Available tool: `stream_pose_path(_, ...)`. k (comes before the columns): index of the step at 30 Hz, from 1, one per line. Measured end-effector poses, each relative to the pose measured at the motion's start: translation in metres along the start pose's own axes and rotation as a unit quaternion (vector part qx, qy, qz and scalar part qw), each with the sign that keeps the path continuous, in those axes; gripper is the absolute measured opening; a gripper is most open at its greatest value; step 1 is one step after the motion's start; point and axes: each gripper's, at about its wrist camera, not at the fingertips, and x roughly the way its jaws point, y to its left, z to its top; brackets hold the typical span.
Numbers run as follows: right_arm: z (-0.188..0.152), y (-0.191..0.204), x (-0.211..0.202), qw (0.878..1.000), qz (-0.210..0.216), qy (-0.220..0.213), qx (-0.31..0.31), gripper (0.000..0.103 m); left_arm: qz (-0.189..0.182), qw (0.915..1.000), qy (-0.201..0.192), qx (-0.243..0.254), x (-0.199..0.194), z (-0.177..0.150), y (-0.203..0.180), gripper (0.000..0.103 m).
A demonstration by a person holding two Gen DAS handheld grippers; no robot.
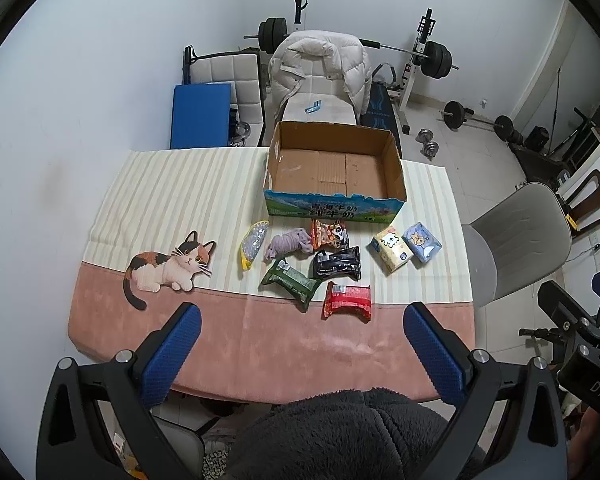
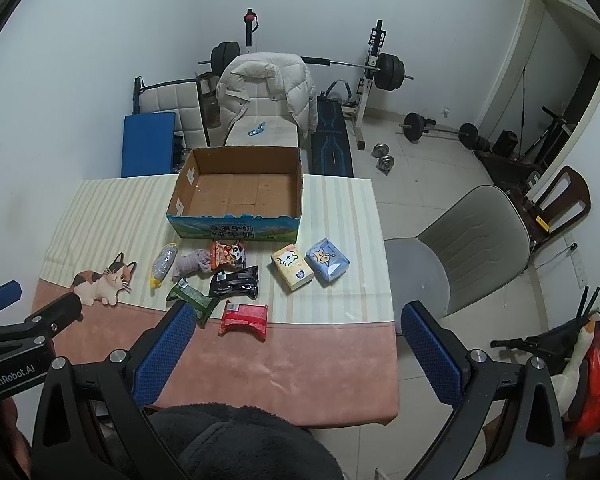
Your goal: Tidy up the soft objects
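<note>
An open, empty cardboard box (image 1: 396, 168) (image 2: 300, 188) stands at the table's far side. In front of it lie soft items: a yellow-grey pouch (image 1: 253, 245), a lilac cloth (image 1: 290, 243), an orange snack bag (image 1: 330, 234), a black packet (image 1: 337, 264), a green packet (image 1: 290, 282), a red packet (image 1: 348, 300) (image 2: 244, 318), a yellow tissue pack (image 1: 392, 248) (image 2: 292, 266) and a blue tissue pack (image 1: 422, 242) (image 2: 327, 259). My left gripper (image 1: 302, 356) is open and empty above the near table edge. My right gripper (image 2: 296, 356) is open and empty, likewise held back.
The table carries a striped and pink cloth (image 1: 260, 340) with a cat picture (image 1: 168, 268). A grey chair (image 2: 468, 248) stands right of the table. A chair with a white jacket (image 1: 320, 68), a weight bench and barbells stand behind. A dark fleece sleeve (image 1: 340, 432) lies below the grippers.
</note>
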Motion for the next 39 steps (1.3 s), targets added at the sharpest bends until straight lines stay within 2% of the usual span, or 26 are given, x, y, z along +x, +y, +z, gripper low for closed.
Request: stream_pose_path(39,0.009,0.002,0.004,1.000,0.003,0.003,0.000,0.103,0.001,1.0000,-0.001,0.002,0.004,-0.003,0.000,0.103)
